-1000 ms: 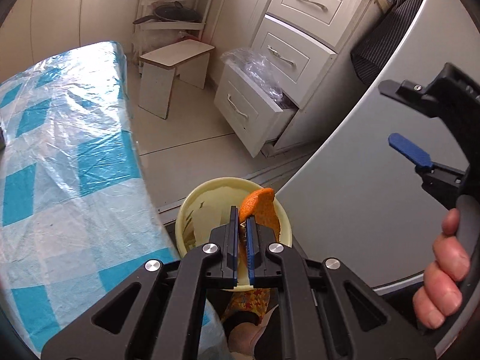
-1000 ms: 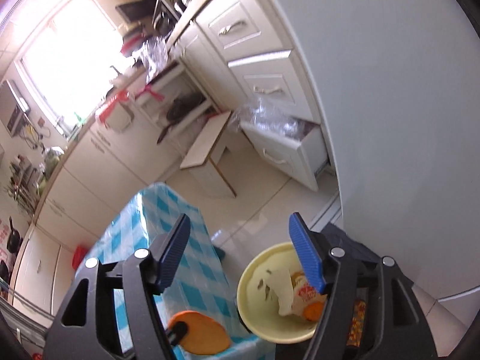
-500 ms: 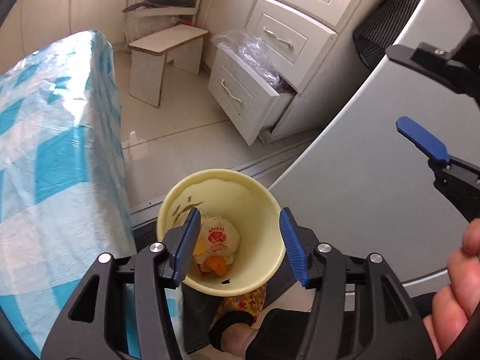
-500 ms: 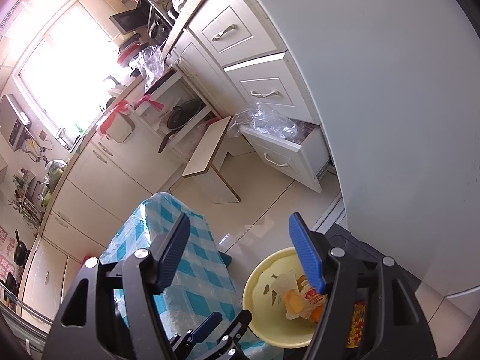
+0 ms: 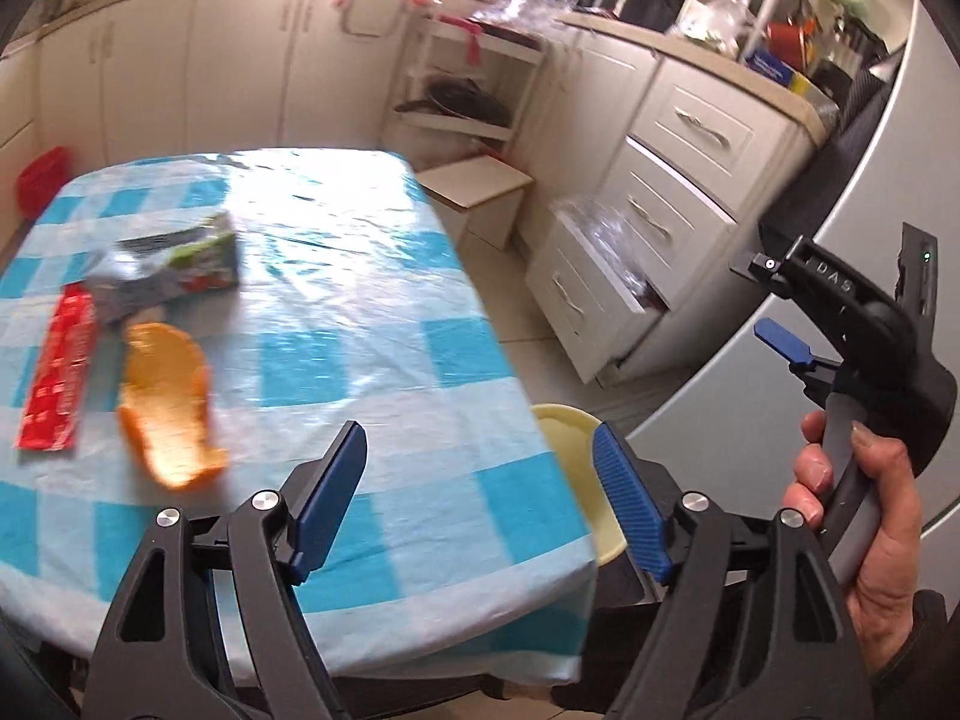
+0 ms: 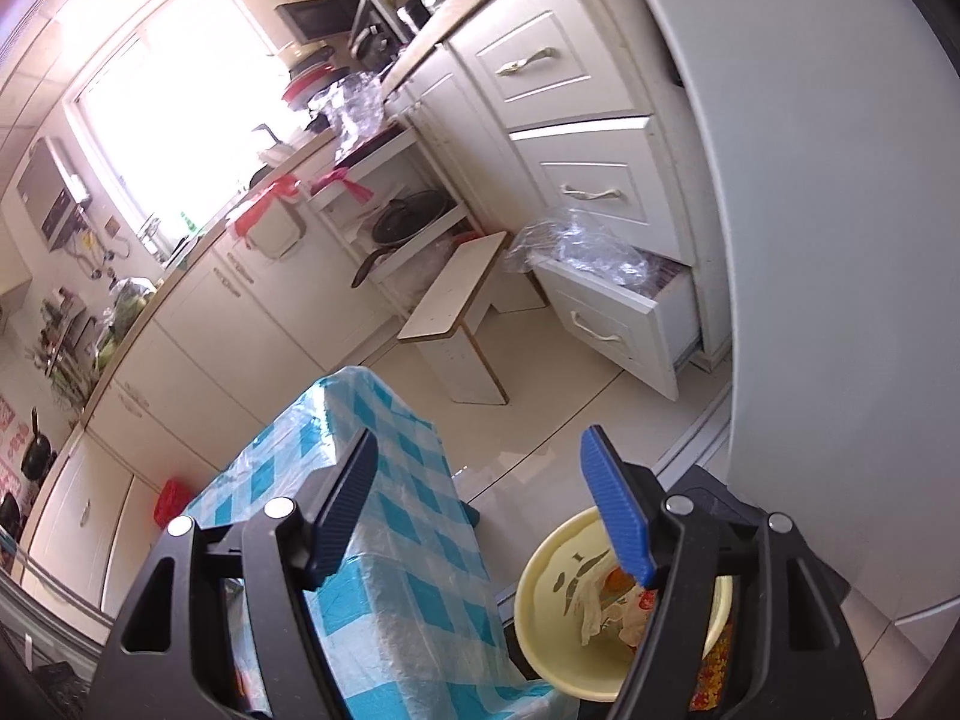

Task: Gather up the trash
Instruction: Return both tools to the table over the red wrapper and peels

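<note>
The left gripper [image 5: 480,498] hangs over the near edge of the table [image 5: 372,276], which wears a blue-and-white checked cloth under clear plastic; its jaws have just been opening and now stand wide apart with nothing between them. On the cloth to the left lies a curved orange peel [image 5: 165,402], hollow side up, its long axis running from the far left toward the near right, the nearer end pointing roughly at the gripper. Just beside it, farther left, a red wrapper [image 5: 57,375] lies flat with its long axis running away from the camera, and behind both sits a crumpled grey-and-green packet [image 5: 174,267], blurred. The yellow bin [image 6: 564,600] stands on the floor at the table's right corner and holds crumpled wrappers and an orange scrap. The right gripper [image 6: 480,510], held in a hand [image 5: 852,516], is above the bin and table corner, jaws spread and empty.
</note>
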`<state>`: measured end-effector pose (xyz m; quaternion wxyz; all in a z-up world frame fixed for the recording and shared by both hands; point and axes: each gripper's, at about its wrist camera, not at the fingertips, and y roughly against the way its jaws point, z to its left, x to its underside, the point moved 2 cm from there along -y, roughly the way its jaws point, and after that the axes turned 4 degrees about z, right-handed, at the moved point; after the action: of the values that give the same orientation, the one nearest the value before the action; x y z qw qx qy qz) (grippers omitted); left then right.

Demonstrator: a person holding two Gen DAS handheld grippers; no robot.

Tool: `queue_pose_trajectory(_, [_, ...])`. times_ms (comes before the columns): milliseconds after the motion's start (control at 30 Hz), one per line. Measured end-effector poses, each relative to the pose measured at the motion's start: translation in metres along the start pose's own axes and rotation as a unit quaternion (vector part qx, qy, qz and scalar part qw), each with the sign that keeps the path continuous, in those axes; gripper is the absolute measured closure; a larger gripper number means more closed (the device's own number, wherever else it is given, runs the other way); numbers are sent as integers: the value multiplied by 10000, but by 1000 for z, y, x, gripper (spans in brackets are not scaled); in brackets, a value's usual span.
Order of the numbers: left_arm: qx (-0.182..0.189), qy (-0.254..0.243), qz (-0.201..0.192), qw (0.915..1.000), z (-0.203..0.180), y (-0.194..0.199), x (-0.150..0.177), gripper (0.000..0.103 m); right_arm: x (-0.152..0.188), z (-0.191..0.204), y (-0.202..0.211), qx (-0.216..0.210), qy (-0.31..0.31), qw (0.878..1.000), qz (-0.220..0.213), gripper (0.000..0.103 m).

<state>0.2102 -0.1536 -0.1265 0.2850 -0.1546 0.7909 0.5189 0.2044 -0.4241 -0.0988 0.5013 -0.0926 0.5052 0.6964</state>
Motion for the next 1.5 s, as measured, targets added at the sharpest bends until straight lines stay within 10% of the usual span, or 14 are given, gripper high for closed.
queue_pose_trajectory(667, [-294,662,-538,9959,86,78,13,28,42,80,-34,-39,1013,9943,329,30])
queue_pose_trajectory(1500, [-426,901,-498,9938,106,76,19,28,56,92,-43,-150,1278,9905,482,29])
